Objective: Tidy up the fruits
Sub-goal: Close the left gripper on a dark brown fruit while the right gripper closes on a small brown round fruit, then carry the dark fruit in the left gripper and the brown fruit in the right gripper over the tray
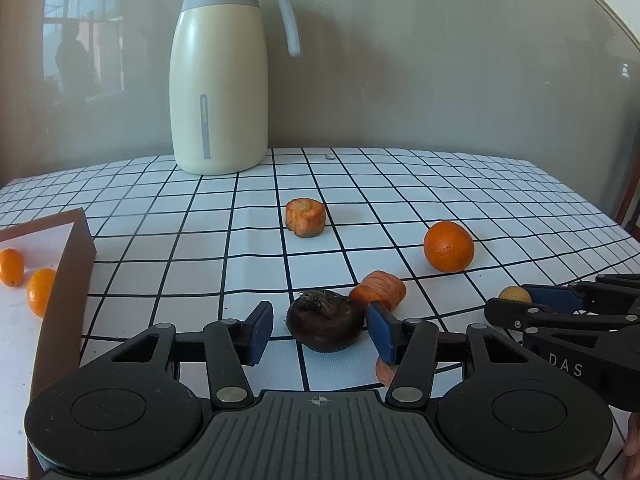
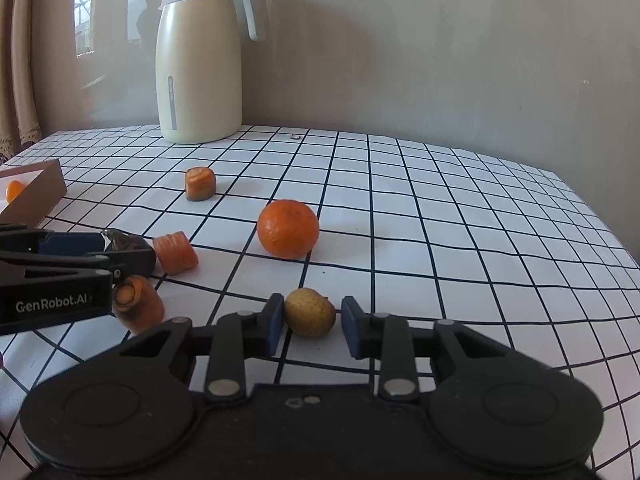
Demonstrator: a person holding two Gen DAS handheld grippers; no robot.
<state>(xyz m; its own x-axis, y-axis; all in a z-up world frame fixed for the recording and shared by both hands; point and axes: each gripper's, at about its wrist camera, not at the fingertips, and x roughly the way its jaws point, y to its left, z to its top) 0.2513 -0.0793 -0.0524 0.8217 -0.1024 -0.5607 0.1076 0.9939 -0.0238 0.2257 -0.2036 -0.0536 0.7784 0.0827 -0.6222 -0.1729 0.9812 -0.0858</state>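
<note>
A dark brown round fruit [image 1: 326, 322] lies on the checked tablecloth between the pads of my left gripper [image 1: 320, 316]. The right pad touches it, a gap shows at the left pad, so the gripper is open. My right gripper [image 2: 312, 312] is shut on a small yellow fruit [image 2: 310, 312], which also shows at its tips in the left wrist view [image 1: 516, 294]. An orange [image 2: 288, 229] rests beyond it. A brown box [image 1: 68, 280] at the left holds two small orange fruits [image 1: 40, 291].
Three carrot chunks lie about: one far [image 1: 305, 217], one [image 1: 380, 290] against the dark fruit, one [image 2: 138, 308] under the left gripper's arm. A cream jug [image 1: 218, 88] stands at the back by the wall. The table edge [image 2: 600, 216] falls off at the right.
</note>
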